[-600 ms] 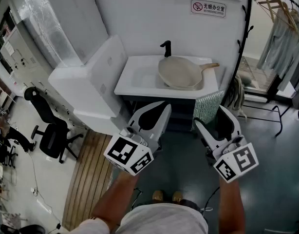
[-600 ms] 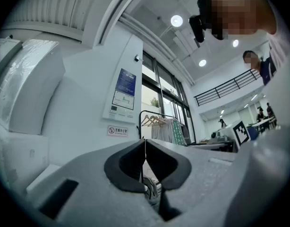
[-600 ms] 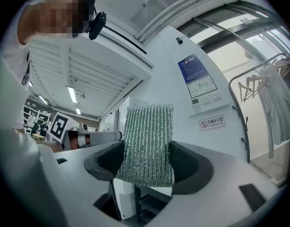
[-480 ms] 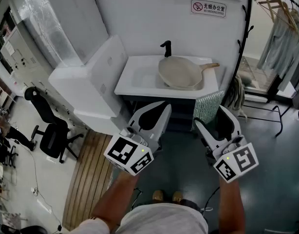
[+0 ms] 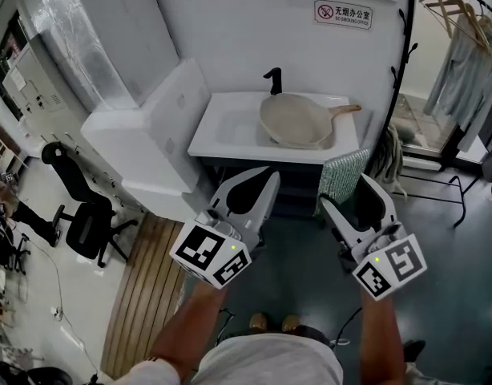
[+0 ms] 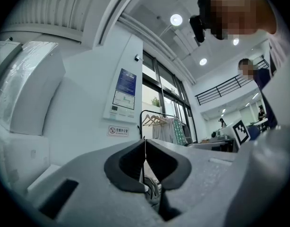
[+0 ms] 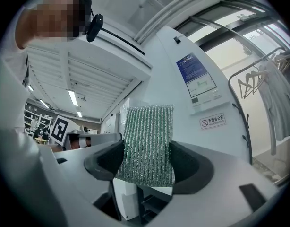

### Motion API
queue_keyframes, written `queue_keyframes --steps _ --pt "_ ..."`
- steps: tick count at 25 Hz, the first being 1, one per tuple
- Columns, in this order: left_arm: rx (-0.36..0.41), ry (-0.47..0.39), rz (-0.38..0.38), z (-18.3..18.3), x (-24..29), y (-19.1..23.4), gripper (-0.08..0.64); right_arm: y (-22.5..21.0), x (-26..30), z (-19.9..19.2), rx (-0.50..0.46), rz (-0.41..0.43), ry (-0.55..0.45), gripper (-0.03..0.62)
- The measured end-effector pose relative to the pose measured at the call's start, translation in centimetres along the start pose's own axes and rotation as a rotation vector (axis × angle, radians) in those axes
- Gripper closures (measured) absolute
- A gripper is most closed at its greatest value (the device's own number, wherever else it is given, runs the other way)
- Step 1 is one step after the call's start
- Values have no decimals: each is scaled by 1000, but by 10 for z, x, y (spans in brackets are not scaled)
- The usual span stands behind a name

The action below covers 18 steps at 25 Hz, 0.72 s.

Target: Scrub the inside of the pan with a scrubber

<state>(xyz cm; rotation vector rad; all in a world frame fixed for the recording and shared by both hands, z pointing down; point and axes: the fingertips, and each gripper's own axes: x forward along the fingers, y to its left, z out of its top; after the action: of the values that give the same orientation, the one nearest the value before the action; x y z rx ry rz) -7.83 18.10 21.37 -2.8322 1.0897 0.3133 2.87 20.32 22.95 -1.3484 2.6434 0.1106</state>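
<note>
Currently, green scrubber (image 7: 147, 143) is pinched by right gripper (image 7: 146, 163); left gripper (image 6: 145, 161) is pressed together; pan (image 5: 298, 121) is rested in sink (image 5: 226, 128).

Green ribbed scrubber pad (image 5: 343, 175): lower half hidden between right gripper (image 5: 345, 191) jaws, head view. White sink (image 5: 222, 135): right part of basin hidden under round beige pan (image 5: 298, 120). Red-and-white wall sign (image 5: 343, 12): print too small to read. Pale grey hanging clothes (image 5: 464, 58): cut off at right edge. Blue wall poster (image 6: 125, 86): text unreadable.
</note>
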Motion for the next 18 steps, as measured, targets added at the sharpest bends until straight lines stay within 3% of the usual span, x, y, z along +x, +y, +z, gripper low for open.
queue_keyframes --steps 18 --pt "24 17 67 -11 27 -18 543 -40 -16 -1 13 54 4 288"
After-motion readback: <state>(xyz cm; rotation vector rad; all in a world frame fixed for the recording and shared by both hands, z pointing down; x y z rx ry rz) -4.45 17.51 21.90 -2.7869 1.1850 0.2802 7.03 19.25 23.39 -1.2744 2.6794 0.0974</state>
